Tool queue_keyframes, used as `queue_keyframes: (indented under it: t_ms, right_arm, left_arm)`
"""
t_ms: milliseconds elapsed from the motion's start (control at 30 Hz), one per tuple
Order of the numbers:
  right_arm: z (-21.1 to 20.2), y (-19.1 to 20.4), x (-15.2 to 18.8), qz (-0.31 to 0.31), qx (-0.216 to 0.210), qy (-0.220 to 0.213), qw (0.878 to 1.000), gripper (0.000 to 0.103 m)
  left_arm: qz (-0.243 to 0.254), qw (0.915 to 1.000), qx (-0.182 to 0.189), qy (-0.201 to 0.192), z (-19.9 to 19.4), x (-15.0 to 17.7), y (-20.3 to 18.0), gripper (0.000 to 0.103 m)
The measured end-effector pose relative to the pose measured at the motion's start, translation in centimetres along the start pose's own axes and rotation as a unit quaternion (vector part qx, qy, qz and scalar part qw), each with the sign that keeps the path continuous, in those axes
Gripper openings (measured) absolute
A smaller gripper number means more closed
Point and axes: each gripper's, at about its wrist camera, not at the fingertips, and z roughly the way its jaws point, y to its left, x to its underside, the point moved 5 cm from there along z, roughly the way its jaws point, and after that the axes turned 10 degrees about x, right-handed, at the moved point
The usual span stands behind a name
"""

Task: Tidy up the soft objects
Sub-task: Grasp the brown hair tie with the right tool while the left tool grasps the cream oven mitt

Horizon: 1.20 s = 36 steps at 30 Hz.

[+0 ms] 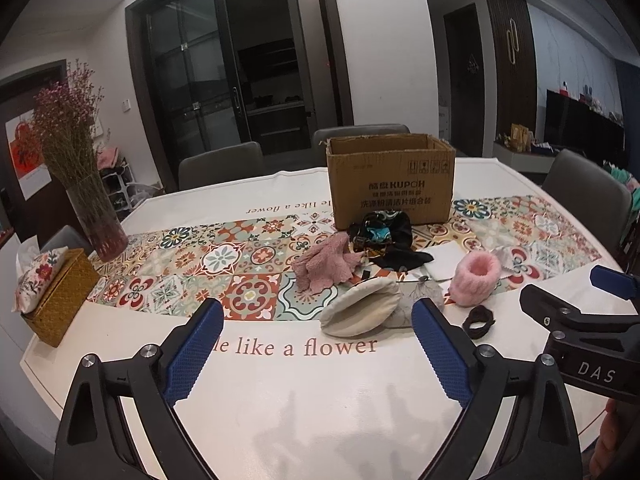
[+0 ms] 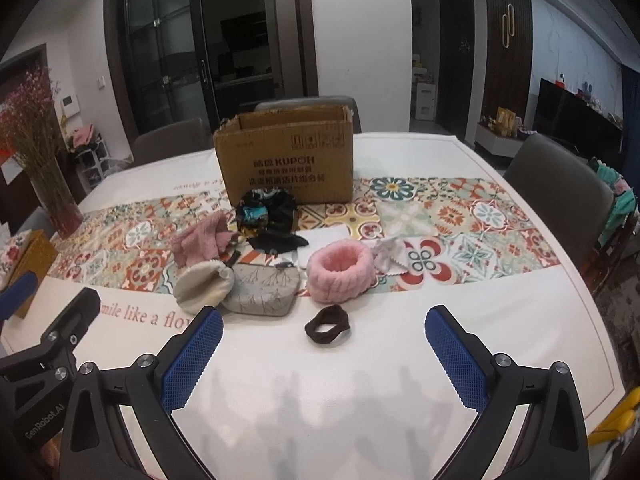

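Both grippers hang over the near, bare part of the white tablecloth (image 2: 460,240) with nothing in them: the left gripper (image 1: 318,350) has its jaws spread wide, and the right gripper (image 2: 324,356) is just as wide. The soft things lie in a loose heap in front of the open cardboard box (image 2: 286,160), which stands at the far side of the heap: a cream pouch (image 2: 202,290) touching a grey pouch (image 2: 262,290), a pink towel (image 2: 200,244) behind them, a dark scarf (image 2: 268,216) against the box, a fluffy pink headband (image 2: 344,274) and a small brown hair tie (image 2: 327,327) lying apart, nearest the right gripper. The main risk, as I judge it, is a crowded grab: the cream and grey pouches press together, so jaws closing on one may drag the other along or pinch the tablecloth and pull it, shifting everything on it. The hair tie lies flat and thin, so the pads could slide over it. The two grippers sit close side by side and could knock together if both reach for the middle. What lies under the scarf is hard to make out, perhaps a white cloth (image 2: 320,240), which could be carried off with it. A light box may also slide if bumped.
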Motion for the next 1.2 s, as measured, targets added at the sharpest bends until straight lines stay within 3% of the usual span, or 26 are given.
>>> queue_keyframes:
  t_ms: [600,1067,1200]
  right_arm:
    - [9.6,2.3,2.4,-0.013,0.051,0.056,0.997,0.099]
    - [14.4,2.4,4.1,-0.009,0.071,0.102,0.992,0.080]
    - [14.7,2.6,4.4,-0.010,0.075,0.109,0.991,0.074]
  left_arm:
    - [0.099,0.9940,0.018,0.043,11.3,1.6,-0.5,0.065]
    - [0.161,0.9833,0.042,0.073,15.7,2.4,-1.8,0.046]
    - [0.165,0.9813,0.053,0.084,16.4,2.7,-1.8,0.035]
